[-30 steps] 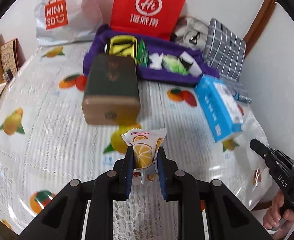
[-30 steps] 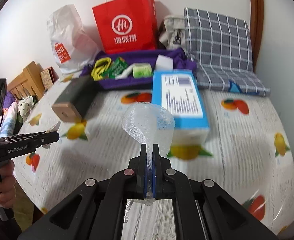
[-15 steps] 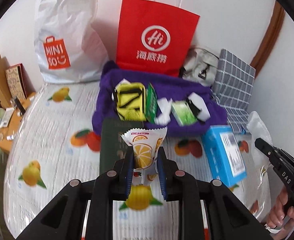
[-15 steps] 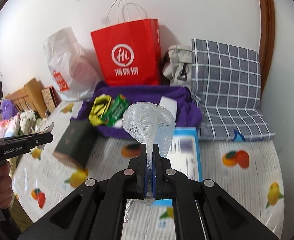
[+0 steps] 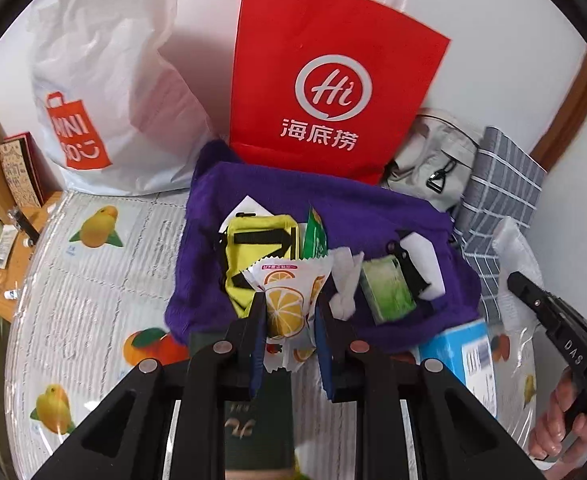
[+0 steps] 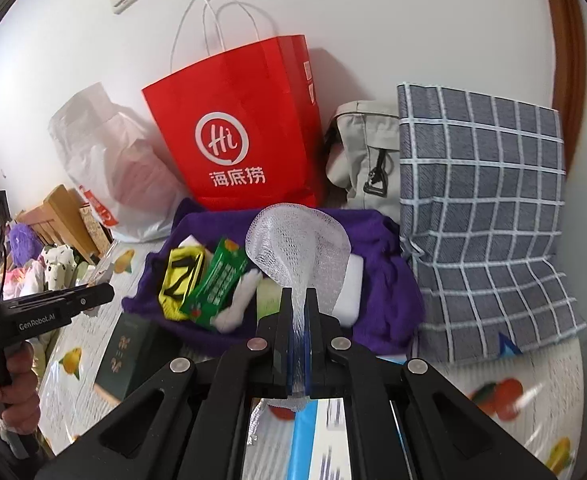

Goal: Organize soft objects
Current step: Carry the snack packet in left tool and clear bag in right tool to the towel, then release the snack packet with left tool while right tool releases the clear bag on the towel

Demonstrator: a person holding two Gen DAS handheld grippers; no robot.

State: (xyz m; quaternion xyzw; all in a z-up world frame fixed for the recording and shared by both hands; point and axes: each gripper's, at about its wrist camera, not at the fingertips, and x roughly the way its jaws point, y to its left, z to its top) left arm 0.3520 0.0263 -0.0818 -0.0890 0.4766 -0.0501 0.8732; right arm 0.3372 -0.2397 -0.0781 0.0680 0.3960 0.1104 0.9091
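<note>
My left gripper is shut on an orange-print snack packet and holds it just above the near edge of a purple cloth. On the cloth lie a yellow pouch, a green packet, a white wad, a green tissue pack and a white block. My right gripper is shut on a white mesh foam sleeve, held over the purple cloth. The yellow pouch and green packet show left of it.
A red paper bag, a white Miniso bag, a grey bag and a checked cushion line the wall. A dark green box and a blue box lie on the fruit-print cover.
Both grippers have moved forward toward the purple cloth, carrying the snack packet and the mesh sleeve. The dark green box and the blue box have dropped low in both views.
</note>
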